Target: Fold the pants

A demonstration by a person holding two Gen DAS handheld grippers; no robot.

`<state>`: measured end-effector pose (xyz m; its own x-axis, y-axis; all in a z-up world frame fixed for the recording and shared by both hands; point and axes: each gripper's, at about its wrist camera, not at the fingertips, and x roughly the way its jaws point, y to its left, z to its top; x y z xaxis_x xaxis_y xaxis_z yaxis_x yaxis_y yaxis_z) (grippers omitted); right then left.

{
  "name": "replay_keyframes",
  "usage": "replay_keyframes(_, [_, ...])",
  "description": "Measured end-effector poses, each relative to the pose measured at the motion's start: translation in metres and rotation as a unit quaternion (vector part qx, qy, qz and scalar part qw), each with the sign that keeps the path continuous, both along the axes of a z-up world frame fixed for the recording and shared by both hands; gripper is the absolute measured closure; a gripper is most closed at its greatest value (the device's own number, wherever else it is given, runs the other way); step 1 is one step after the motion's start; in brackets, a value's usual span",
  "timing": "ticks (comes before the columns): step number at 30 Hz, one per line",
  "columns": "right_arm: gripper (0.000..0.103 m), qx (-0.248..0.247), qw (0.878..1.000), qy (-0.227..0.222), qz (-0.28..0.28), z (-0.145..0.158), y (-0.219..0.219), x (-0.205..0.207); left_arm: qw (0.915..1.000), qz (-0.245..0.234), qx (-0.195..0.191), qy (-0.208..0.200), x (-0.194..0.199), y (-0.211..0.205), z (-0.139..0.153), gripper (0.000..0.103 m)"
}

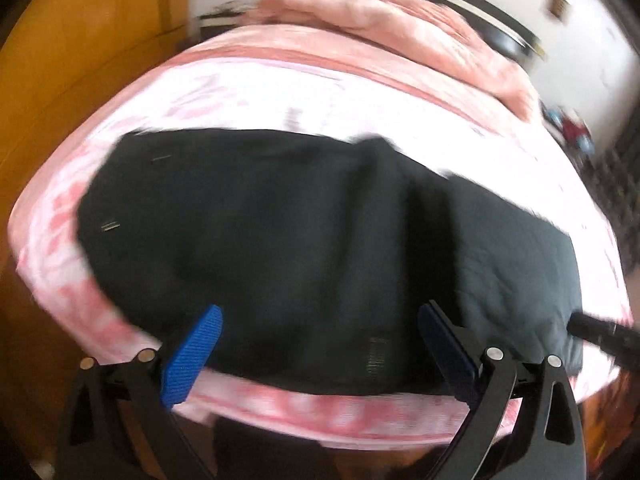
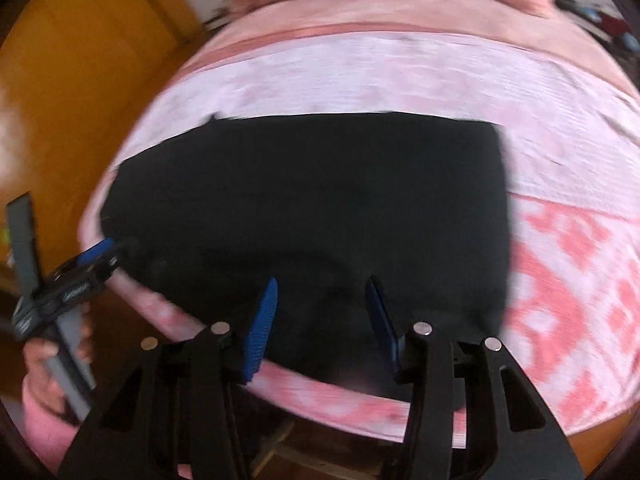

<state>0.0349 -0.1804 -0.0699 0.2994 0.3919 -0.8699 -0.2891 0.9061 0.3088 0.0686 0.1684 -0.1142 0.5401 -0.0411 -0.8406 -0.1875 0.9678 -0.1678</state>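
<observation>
Scene: A pair of black fabric pants [image 1: 312, 240] is lying flattened on a pink-and-white patterned bedspread [image 1: 280, 92], already doubled into a broad rectangle, near the bed's front edge.

Step in hand: By the look of it, both tools are lining up on the near hem for the next fold, away toward 12 o'clock.

Left gripper [image 1: 320, 344]: Its blue ribbed pads are standing wide apart, gripping nothing; the dark cloth is showing in the gap, with the pad at 7 o'clock sitting over the cloth's edge and the bedspread border.

Right gripper [image 2: 322, 326]: Its jaws are spread partway and holding nothing visible; whether the pads are brushing the fabric cannot be told through the blur.

Pants relative to the claws: In the right wrist view the cloth is filling the centre, running from 9 o'clock to 2 o'clock, its near hem just ahead of the fingertips; the left tool is appearing at 8 o'clock by the cloth's left corner, carried by a hand in a pink sleeve [image 2: 44, 416].

Doing it well: Pinching all layers at both near corners, then lifting evenly, should be keeping the edges square; grabbing the bedspread along with the hem is the likely slip.

Backdrop: A rumpled pink blanket [image 1: 400, 28] is lying at 12 o'clock, an orange wooden cabinet [image 2: 80, 60] at 10 o'clock.
</observation>
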Motion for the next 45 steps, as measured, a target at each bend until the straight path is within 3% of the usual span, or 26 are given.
replay_keyframes(4, [0.057, 0.007, 0.998, 0.012, 0.054, -0.008, 0.053, 0.009, 0.9936, 0.108, -0.034, 0.000, -0.012, 0.085, -0.005, 0.004])
replay_keyframes(8, [0.057, -0.005, 0.996, 0.020, 0.088, -0.019, 0.096, 0.015, 0.9826, 0.176, -0.059, 0.001, -0.018, 0.152, -0.012, 0.005])
replay_keyframes(13, [0.056, -0.021, 0.995, 0.027, 0.099, -0.036, 0.123, 0.024, 0.9672, 0.216, -0.132, -0.012, -0.010, 0.216, -0.022, 0.009])
replay_keyframes(16, [0.056, -0.033, 0.994, 0.027, 0.098, -0.042, 0.123, 0.023, 0.9530, 0.233, -0.193, -0.016, -0.001, 0.243, -0.034, 0.020])
replay_keyframes(18, [0.056, -0.031, 0.994, 0.030, 0.096, -0.046, 0.124, 0.026, 0.9449, 0.239, -0.223, -0.014, 0.005, 0.256, -0.045, 0.021])
replay_keyframes(25, [0.054, -0.038, 0.994, 0.033, 0.099, -0.052, 0.130, 0.029, 0.9278, 0.232, -0.292, 0.000, 0.018, 0.274, -0.082, 0.030])
replay_keyframes(30, [0.050, -0.054, 0.993, 0.022, 0.107, -0.055, 0.135, 0.026, 0.9246, 0.225, -0.307, -0.013, 0.019, 0.274, -0.090, 0.031])
replay_keyframes(34, [0.046, -0.061, 0.991, 0.019, 0.113, -0.060, 0.144, 0.026, 0.9001, 0.228, -0.368, -0.047, 0.012, 0.279, -0.096, 0.031])
replay_keyframes(37, [0.044, -0.071, 0.990, 0.012, 0.120, -0.063, 0.149, 0.025, 0.9167, 0.225, -0.330, -0.006, 0.025, 0.271, -0.104, 0.028])
replay_keyframes(38, [0.044, -0.072, 0.990, 0.012, 0.120, -0.063, 0.149, 0.024, 0.9196, 0.223, -0.323, -0.004, 0.030, 0.267, -0.102, 0.019])
replay_keyframes(40, [0.043, -0.072, 0.990, 0.011, 0.120, -0.063, 0.149, 0.024, 0.9225, 0.233, -0.308, 0.004, 0.040, 0.261, -0.097, 0.015])
replay_keyframes(42, [0.043, -0.069, 0.990, 0.011, 0.121, -0.063, 0.148, 0.024, 0.9192, 0.250, -0.304, 0.006, 0.044, 0.257, -0.093, 0.020])
replay_keyframes(44, [0.043, -0.066, 0.990, 0.011, 0.121, -0.063, 0.146, 0.024, 0.9113, 0.238, -0.335, -0.015, 0.045, 0.255, -0.088, 0.050])
replay_keyframes(45, [0.043, -0.064, 0.991, 0.012, 0.120, -0.063, 0.145, 0.024, 0.9071, 0.228, -0.353, -0.024, 0.045, 0.255, -0.087, 0.052])
